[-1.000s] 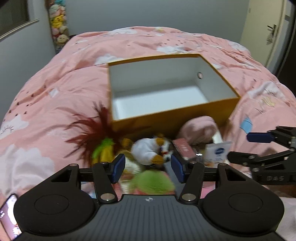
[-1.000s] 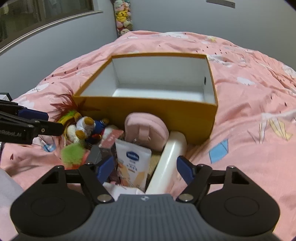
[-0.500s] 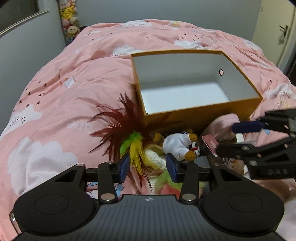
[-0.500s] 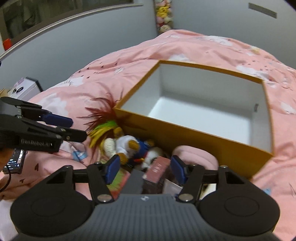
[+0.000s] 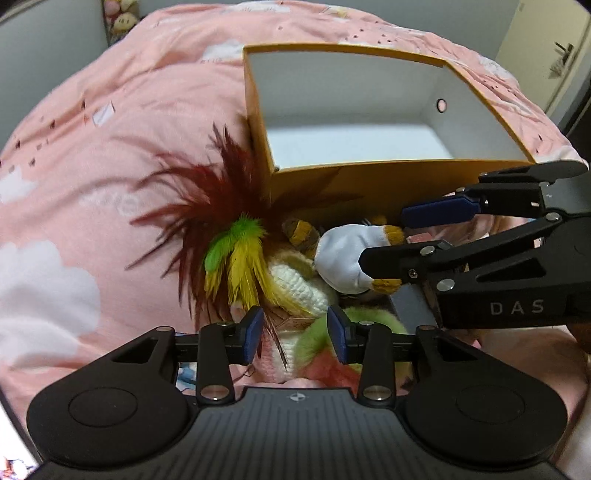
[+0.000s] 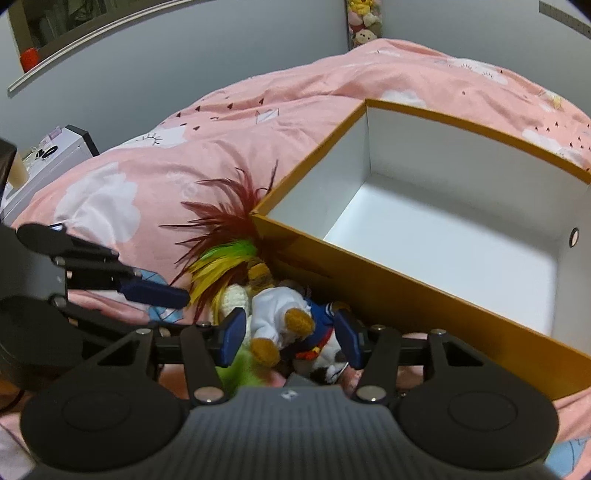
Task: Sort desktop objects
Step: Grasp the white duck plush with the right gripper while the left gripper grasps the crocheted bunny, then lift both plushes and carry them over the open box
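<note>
Pink bedspread [image 6: 155,177], grey walls; right gripper [image 6: 290,341] closing round plush duck [image 6: 284,317], left gripper [image 5: 295,334] half-open.

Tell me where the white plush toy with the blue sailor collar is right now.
The white plush toy with the blue sailor collar lies in the pile against the orange cardboard box's near wall, between the right gripper's closing pads, beside the red, green and yellow feather toy.

A home bedroom is shown. A bed [image 6: 295,110] covered by a pink duvet [image 5: 110,147] printed with white clouds fills most of both views. Plush toys [image 6: 364,22] are stacked in the far corner against a plain grey wall [image 6: 184,48]. A window ledge [image 6: 74,40] is seen at far left, and a door [image 5: 546,55] with a handle at far right.
</note>
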### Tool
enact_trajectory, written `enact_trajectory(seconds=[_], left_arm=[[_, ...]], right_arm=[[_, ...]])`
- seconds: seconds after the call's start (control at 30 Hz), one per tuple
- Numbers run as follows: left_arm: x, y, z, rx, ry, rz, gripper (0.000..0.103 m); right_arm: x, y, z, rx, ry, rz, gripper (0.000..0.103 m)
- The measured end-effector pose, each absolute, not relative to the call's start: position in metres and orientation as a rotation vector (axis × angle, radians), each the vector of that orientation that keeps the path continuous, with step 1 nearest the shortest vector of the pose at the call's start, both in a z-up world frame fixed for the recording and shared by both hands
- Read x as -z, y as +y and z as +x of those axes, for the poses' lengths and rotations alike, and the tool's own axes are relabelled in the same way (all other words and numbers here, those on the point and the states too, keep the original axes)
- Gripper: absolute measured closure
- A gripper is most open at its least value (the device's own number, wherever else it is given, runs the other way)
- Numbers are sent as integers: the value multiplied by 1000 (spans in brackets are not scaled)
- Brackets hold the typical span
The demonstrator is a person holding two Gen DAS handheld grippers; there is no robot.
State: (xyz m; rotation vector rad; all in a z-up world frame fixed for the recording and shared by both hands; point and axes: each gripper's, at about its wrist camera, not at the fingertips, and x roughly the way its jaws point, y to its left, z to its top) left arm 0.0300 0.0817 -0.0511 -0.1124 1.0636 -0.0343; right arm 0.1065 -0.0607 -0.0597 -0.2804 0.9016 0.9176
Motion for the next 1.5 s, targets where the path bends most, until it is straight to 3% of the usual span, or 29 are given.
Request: enact_trajectory(seconds=[0.5,0.7,0.87,1.1,1.17,1.5], left_arm=[[72,80,47,-12,1016,-108,56],[73,81,46,-14,991,-114,64],[67,78,39,-22,962,-103,70],[52,72,29,-32,914,-78,75],[44,71,24,-22,886,-76,102],[13,56,11,44,805,-41,103]], right_arm=[[88,-59,135,-975,1031,-117,51],[88,-61,134,-972,1021,-85,61],[78,-68,129,-959,976,-75,82],[63,-79,120,-923,917,-84,86],[55,-84,117,-922,892,-71,86],[23,-104,106,-891,805,-42,86]])
